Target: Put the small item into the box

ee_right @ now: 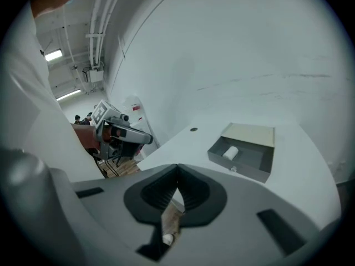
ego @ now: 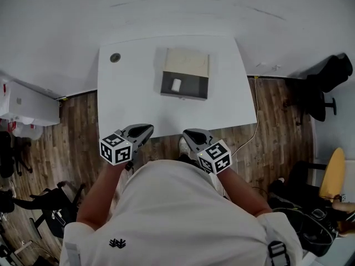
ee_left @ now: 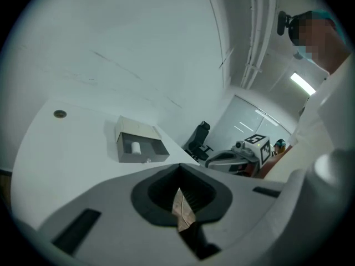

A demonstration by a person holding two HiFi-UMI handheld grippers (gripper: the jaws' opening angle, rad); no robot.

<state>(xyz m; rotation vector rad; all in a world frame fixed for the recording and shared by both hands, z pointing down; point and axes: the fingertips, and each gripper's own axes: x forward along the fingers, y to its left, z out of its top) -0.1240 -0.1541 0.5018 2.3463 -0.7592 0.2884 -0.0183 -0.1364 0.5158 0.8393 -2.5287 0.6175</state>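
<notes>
A grey box (ego: 185,73) stands at the back middle of the white table (ego: 127,98), its beige lid behind and its grey tray pulled toward me. A small white cylindrical item (ego: 176,84) lies inside the tray, also seen in the left gripper view as the item (ee_left: 135,147) and in the right gripper view as the item (ee_right: 230,152). My left gripper (ego: 147,129) hovers at the table's front edge, shut, nothing between its jaws (ee_left: 178,169). The right gripper (ego: 187,133) is beside it, also shut and empty (ee_right: 177,168). Both are well short of the box.
A round grommet hole (ego: 115,57) sits at the table's back left corner. A black office chair (ego: 327,79) and a yellow chair (ego: 333,173) stand right of the table on the wooden floor. A white cabinet (ego: 28,104) is at the left. A wall rises behind the table.
</notes>
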